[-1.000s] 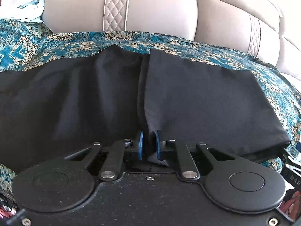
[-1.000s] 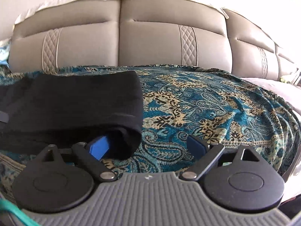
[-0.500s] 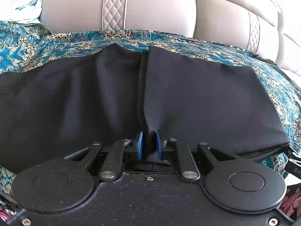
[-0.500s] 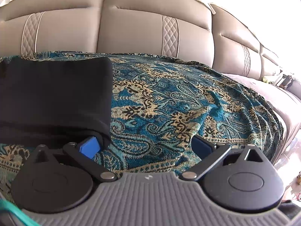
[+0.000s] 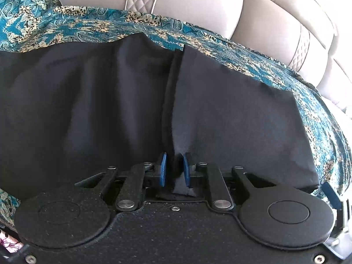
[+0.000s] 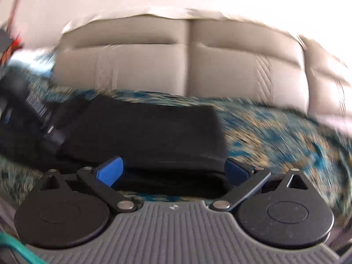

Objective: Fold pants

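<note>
1. Your left gripper (image 5: 173, 169) is clamped on a small pinch of the near edge of the pants (image 5: 231, 127). The blue pads (image 5: 163, 169) stand close together with dark cloth between them, and a tab of cloth hangs out behind the grip. The grip sits where a folded panel meets the layer beneath, which likely gives you control of that edge for the next fold.

2. Your right gripper (image 6: 173, 171) is spread wide and holds nothing. Its two blue fingers (image 6: 110, 171) straddle the near end of the folded stack. This view is blurred by motion, so you cannot tell whether the fingers touch the cloth. The wide setting probably lets the whole thickness of the stack enter between the fingers.

3. The pants lie flat on the patterned throw (image 5: 88, 26), black and already doubled over. In the left view, a vertical seam or fold line runs away from the grip toward the far edge. The right-hand panel overlaps the left one.

4. The throw covers the seat of the beige sofa (image 5: 198, 6) and gives a broad, level surface for folding.

5. The sofa back rises behind the far edge of the pants, well clear of the cloth.
</note>
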